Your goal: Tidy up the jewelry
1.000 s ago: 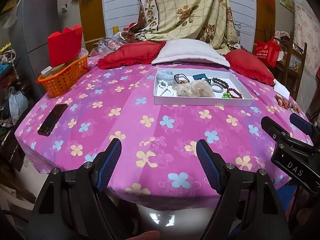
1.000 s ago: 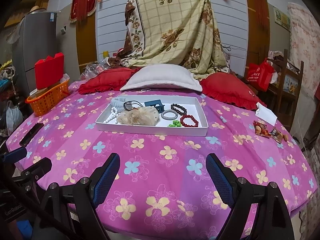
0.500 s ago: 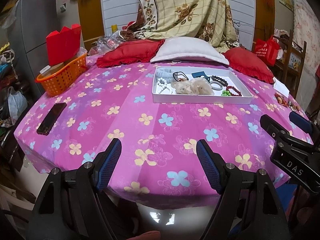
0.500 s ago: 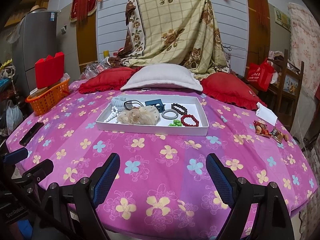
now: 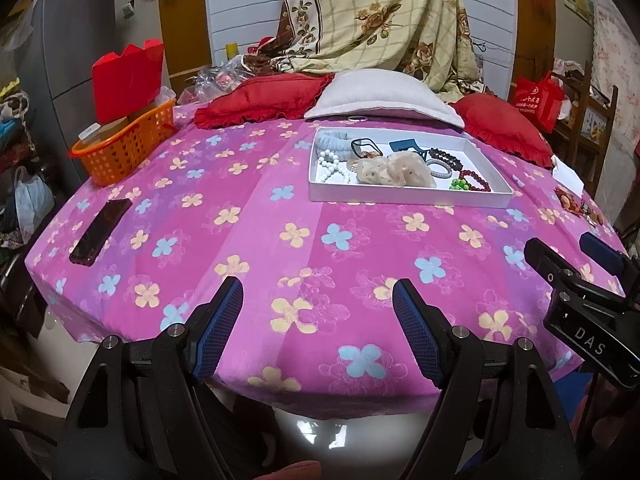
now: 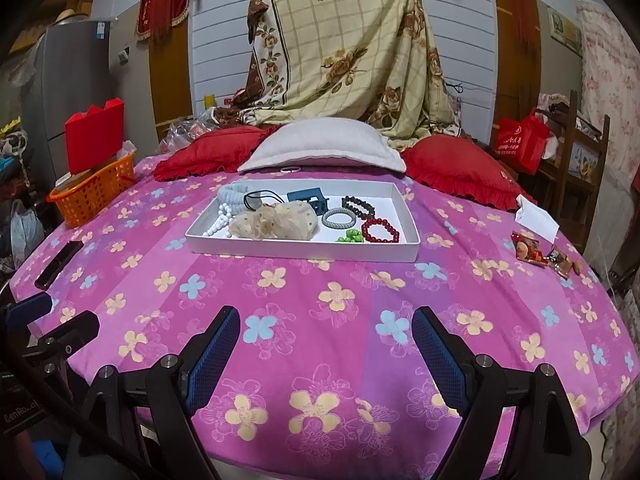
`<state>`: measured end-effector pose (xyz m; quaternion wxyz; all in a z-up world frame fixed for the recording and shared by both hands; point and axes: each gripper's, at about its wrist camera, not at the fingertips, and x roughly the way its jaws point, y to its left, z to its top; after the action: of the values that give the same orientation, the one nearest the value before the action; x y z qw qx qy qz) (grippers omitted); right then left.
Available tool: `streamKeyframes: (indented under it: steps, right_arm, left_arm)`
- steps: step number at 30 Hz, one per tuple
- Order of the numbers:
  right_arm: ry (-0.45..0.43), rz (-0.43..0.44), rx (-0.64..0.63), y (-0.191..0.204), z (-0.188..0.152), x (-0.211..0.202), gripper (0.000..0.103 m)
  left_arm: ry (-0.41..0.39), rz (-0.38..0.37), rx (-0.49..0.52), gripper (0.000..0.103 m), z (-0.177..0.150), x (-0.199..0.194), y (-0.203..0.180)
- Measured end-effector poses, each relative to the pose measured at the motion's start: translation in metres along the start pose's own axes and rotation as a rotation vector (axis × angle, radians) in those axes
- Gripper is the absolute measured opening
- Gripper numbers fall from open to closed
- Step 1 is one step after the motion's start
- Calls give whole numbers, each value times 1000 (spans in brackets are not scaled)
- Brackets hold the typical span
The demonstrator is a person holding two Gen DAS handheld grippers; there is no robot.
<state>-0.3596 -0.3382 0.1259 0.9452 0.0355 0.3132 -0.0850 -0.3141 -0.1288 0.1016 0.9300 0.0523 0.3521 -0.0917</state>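
Observation:
A white tray (image 6: pixel 304 249) (image 5: pixel 408 200) sits mid-table on the pink flowered cloth. It holds white pearl beads (image 6: pixel 219 224), a beige fabric scrunchie (image 6: pixel 276 222), a grey bangle (image 6: pixel 339 218), a dark bead bracelet (image 6: pixel 358 206), a red bead bracelet (image 6: pixel 380 231), green beads (image 6: pixel 351 236), a blue hair claw (image 6: pixel 308 199) and a black hair tie (image 6: pixel 260 198). My left gripper (image 5: pixel 318 312) and my right gripper (image 6: pixel 326 344) both hover open over the table's near edge, well short of the tray, with nothing between the fingers. Each gripper shows at the side of the other's view.
An orange basket (image 5: pixel 124 148) with a red box stands at the far left. A dark phone (image 5: pixel 100 232) lies near the left edge. Red and grey cushions (image 6: pixel 320 148) line the back. Snack packets (image 6: pixel 532 250) and white paper (image 6: pixel 536 220) lie at the right.

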Motion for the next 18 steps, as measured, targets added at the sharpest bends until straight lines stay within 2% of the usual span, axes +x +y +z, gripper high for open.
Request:
streamKeyframes:
  steps: [18]
  right_arm:
    - [49,10,11,-3,-6,24,86]
  left_arm:
    - [56,-10,37,78,0,24,-8]
